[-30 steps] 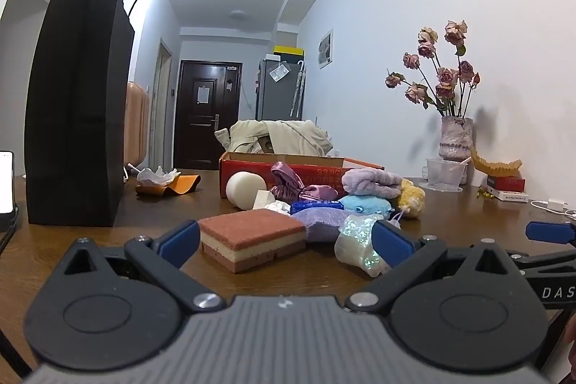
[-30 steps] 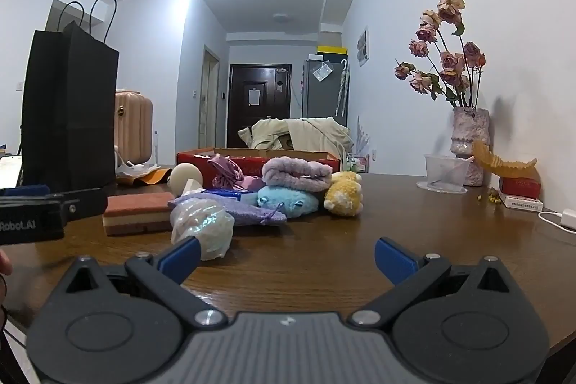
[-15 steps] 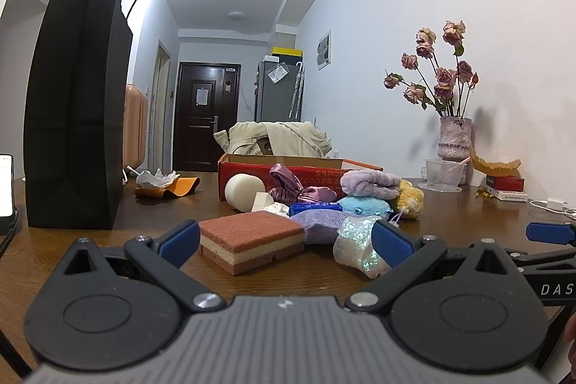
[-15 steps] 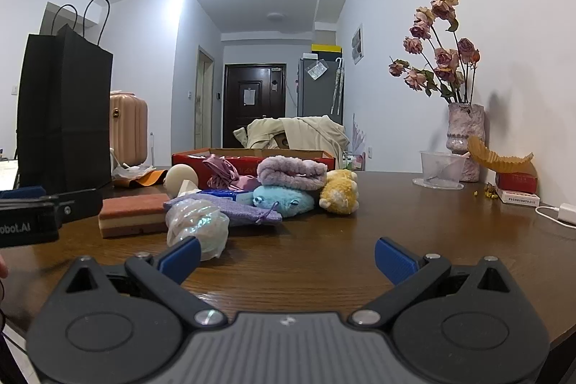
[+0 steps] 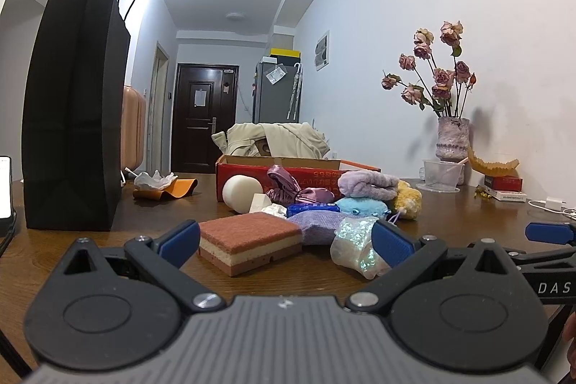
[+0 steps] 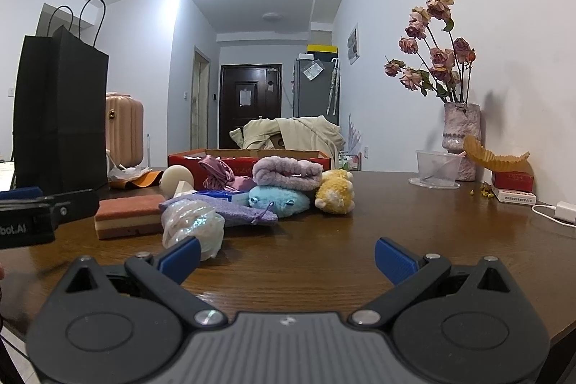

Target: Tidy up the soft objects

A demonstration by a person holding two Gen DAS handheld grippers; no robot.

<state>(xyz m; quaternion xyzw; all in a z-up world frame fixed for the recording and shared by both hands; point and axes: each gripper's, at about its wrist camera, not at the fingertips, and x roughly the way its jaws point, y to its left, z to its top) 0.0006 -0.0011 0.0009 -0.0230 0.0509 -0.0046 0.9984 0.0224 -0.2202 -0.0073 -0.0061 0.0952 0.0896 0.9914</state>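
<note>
Wooden table (image 5: 108, 261) strewn with soft things, both grippers spread and empty.

Left wrist view: the left gripper (image 5: 284, 242) hangs released just short of the layered sponge (image 5: 250, 242); the iridescent pouch (image 5: 354, 242) crowds its right finger, and the black paper bag (image 5: 75, 103) stands upright alongside. Right wrist view: the right gripper (image 6: 286, 258) gapes over bare wood, the pile lying ahead-left before the red box (image 6: 248, 161), likely its destination.
</note>
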